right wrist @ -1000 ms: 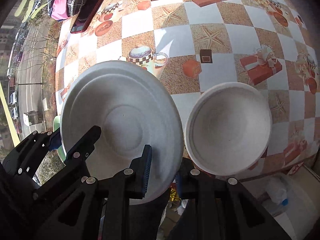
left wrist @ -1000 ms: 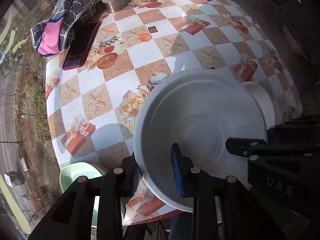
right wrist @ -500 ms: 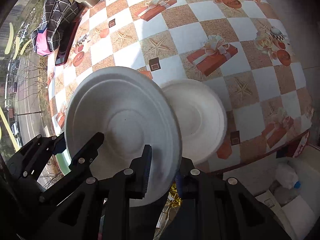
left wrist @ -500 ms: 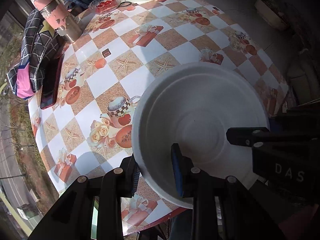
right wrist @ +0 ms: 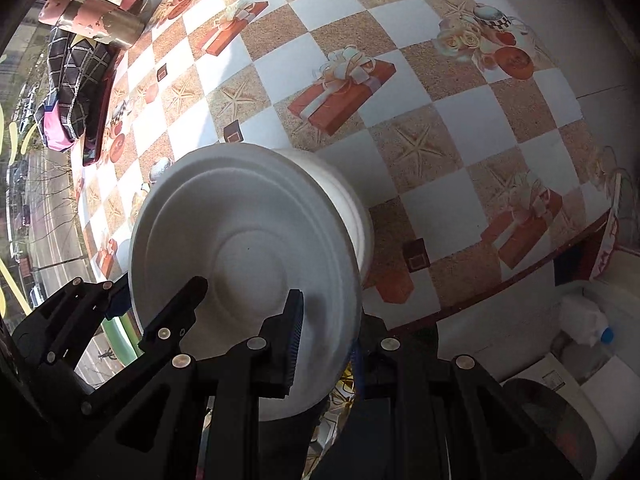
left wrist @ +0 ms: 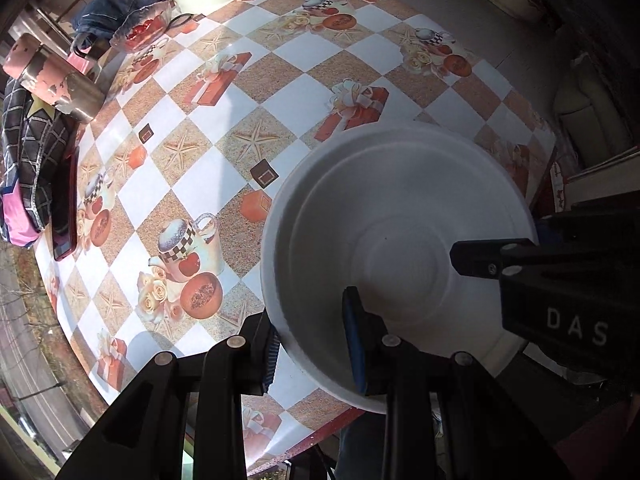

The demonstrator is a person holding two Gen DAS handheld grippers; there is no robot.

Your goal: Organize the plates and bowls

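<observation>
Both tools grip rims: left tool [left wrist: 312, 344] the white plate [left wrist: 396, 232], right tool [right wrist: 326, 344] the white bowl [right wrist: 356, 216] beneath.

**Plate over bowl at the near table edge**

The plate [right wrist: 244, 240] sits over the bowl [right wrist: 352, 216] at the near edge of the table [right wrist: 460, 128], the bowl's wall showing past the plate's right rim. The left gripper [left wrist: 312, 344] grips the plate's near-left rim, and the right gripper [right wrist: 326, 340] grips its near-right rim. Far left lie a tumbler [left wrist: 52, 80], a folded cloth [left wrist: 28, 168] and a phone [left wrist: 64, 208] beside it.
</observation>
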